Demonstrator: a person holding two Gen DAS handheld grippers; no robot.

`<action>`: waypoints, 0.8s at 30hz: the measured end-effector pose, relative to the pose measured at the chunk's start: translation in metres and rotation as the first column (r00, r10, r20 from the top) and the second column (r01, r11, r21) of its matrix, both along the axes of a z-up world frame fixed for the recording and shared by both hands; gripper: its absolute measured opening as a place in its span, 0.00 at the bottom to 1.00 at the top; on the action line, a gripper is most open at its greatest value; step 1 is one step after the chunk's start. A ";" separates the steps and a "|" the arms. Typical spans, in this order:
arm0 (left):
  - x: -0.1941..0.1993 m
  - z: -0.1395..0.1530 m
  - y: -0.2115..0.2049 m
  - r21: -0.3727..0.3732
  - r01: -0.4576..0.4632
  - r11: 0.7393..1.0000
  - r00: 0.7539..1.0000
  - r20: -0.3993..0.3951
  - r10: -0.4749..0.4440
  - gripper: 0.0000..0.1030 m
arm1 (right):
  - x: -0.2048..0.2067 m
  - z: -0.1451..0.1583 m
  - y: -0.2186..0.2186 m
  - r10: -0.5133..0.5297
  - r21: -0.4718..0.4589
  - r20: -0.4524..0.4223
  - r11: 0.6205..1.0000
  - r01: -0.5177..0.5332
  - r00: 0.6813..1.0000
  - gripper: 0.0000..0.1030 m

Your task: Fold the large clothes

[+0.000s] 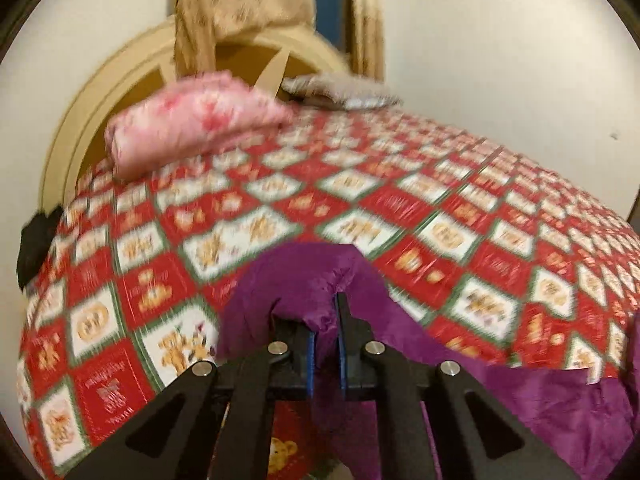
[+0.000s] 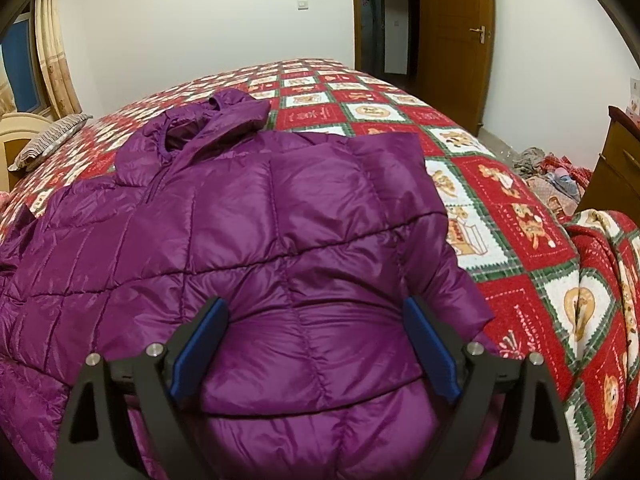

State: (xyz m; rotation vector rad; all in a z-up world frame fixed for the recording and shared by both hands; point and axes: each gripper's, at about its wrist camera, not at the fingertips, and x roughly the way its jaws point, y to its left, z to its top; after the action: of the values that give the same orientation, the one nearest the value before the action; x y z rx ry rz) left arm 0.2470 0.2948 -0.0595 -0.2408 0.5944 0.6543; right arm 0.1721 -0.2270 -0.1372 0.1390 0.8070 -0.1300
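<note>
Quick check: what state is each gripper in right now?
Left gripper: shut on a fold of the purple jacket.
Right gripper: open above the jacket, holding nothing.

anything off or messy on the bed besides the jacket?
On the bed, nothing stands out. Off its far corner, a heap of clothes lies on the floor in the right wrist view. The purple jacket is mid-fold, pinched by the left gripper.

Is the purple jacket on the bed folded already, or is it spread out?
Mostly spread: the purple jacket lies flat across the bed, hood at the far end. Only one panel is turned over its right side.
</note>
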 end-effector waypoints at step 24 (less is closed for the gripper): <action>-0.085 0.031 -0.369 0.414 0.746 0.521 0.592 -0.055 -0.804 0.08 | -0.003 -0.001 -0.005 0.000 0.043 0.027 0.999 -0.001 1.000 0.89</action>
State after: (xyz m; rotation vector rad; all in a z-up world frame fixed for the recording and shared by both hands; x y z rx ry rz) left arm 0.1615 -0.0746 -0.0290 0.3745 0.3507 -0.1537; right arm 0.1691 -0.2315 -0.1377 0.1811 0.7833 -0.1097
